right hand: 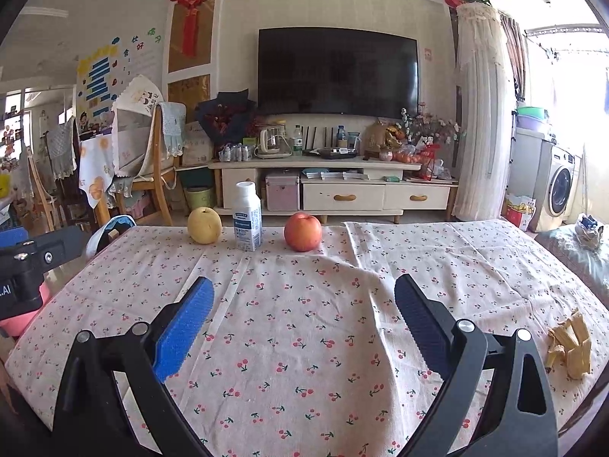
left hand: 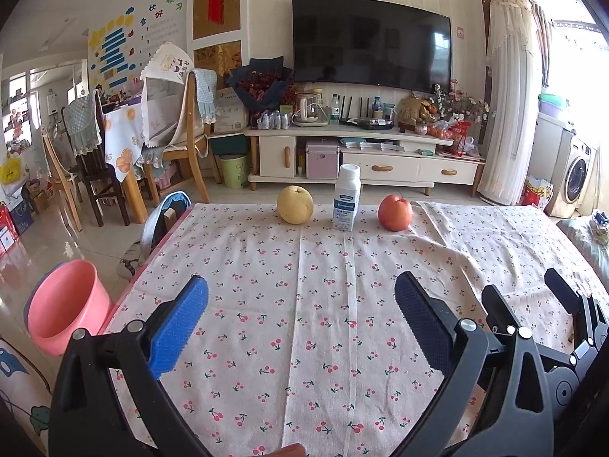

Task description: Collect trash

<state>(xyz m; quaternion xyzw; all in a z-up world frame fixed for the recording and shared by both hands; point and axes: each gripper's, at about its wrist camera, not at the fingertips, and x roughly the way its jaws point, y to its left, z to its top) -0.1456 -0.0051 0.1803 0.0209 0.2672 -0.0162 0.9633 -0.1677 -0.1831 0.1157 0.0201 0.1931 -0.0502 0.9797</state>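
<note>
Both grippers are hovering low over the near part of the table, and both are spread wide with nothing between their fingers: the left gripper [left hand: 300, 301] is sitting on the left and the right gripper [right hand: 303, 301] is sitting close beside it on the right. A big bare patch of cloth is lying open in front of them, all the way to the far edge. At that far edge three things are standing in a row, a little apart: a yellow pear [left hand: 295, 205], a white bottle [left hand: 347, 197] in the middle, and a red apple [left hand: 395, 213]. The bottle is standing upright with its white cap on and a blue and grey label on its front. Near the right edge of the table, just beside the right gripper, a small crumpled yellow scrap [right hand: 569, 344] is lying on the cloth. Down on the floor by the near left corner of the table, a pink bucket [left hand: 66, 306] is standing with its mouth open. The tablecloth [left hand: 323, 285] is pale with little red cherries, and a fold is running across it on the right. Far behind, a dark TV [left hand: 371, 40] is hanging on the wall over a white cabinet [left hand: 365, 152], and wooden chairs are standing on the left.
</note>
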